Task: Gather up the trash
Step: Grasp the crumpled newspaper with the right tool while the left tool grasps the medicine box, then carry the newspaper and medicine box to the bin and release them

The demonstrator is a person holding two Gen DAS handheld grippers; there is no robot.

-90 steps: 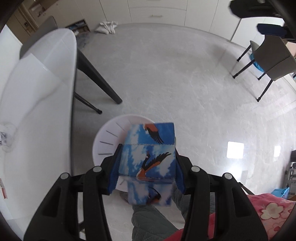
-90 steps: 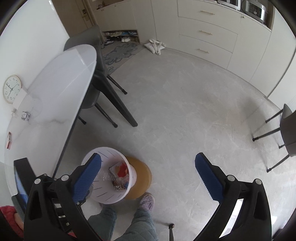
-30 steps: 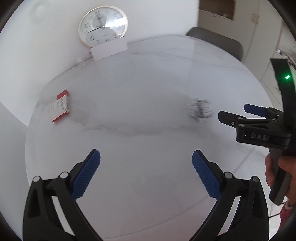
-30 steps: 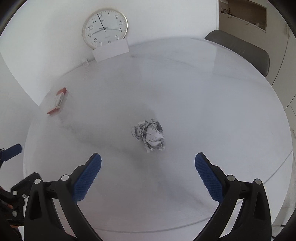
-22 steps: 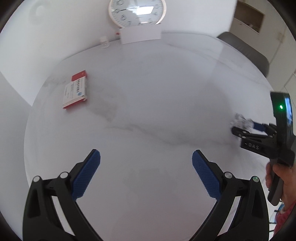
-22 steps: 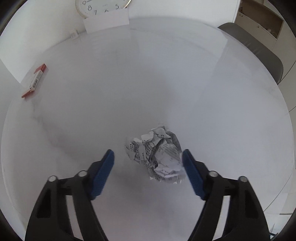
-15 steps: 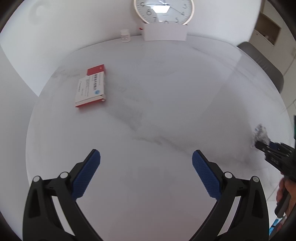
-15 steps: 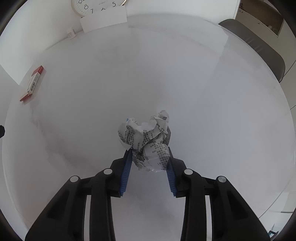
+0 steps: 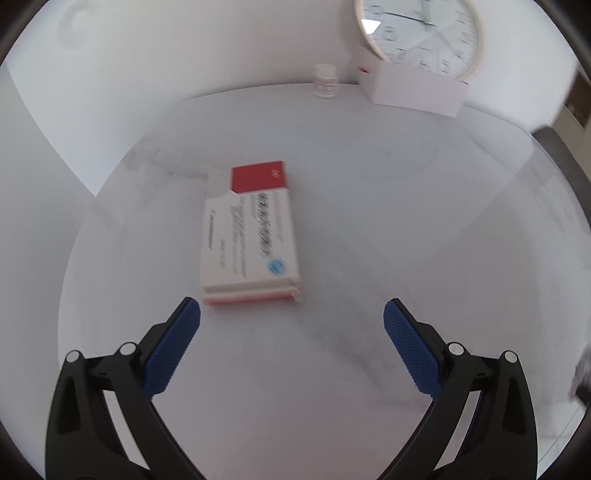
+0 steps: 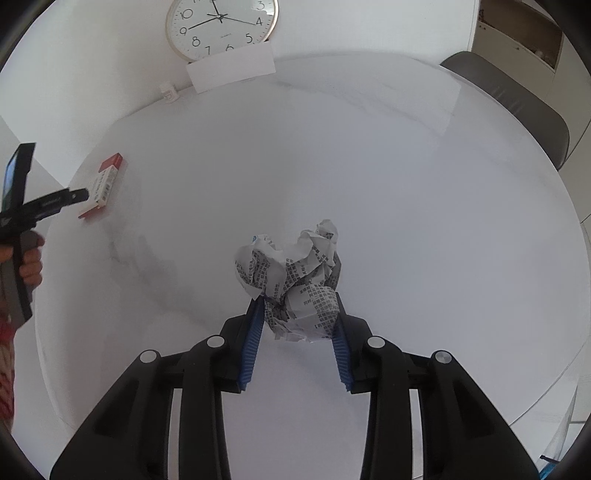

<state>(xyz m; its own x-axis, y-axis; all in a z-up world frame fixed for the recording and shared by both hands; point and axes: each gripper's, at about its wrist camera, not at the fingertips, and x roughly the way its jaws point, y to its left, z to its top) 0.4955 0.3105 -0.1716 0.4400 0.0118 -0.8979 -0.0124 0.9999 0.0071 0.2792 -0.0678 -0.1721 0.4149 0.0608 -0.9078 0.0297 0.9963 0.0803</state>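
A round white table (image 10: 406, 184) with faint grey marbling fills both views, with a wall clock (image 10: 221, 26) and a white card (image 10: 231, 70) at its far edge by the wall. On the table's left part lies a flat red-and-white carton (image 9: 251, 236), its printed face up; it looks light and stiff, likely best taken across its narrow width so the walls do not cave. The left gripper (image 9: 291, 321) points at it from just short of its near end, level and low over the table, jaws spread wide and holding nothing. Near the table's middle, the right gripper (image 10: 299, 325) is angled forward and down, its blue pads (image 10: 253, 343) closed tightly onto a crumpled ball of printed paper (image 10: 291, 280). The ball looks feather-light, soft and springy; a pinch through its dense lower part, as here, should hold it. Whether it touches the table cannot be told.
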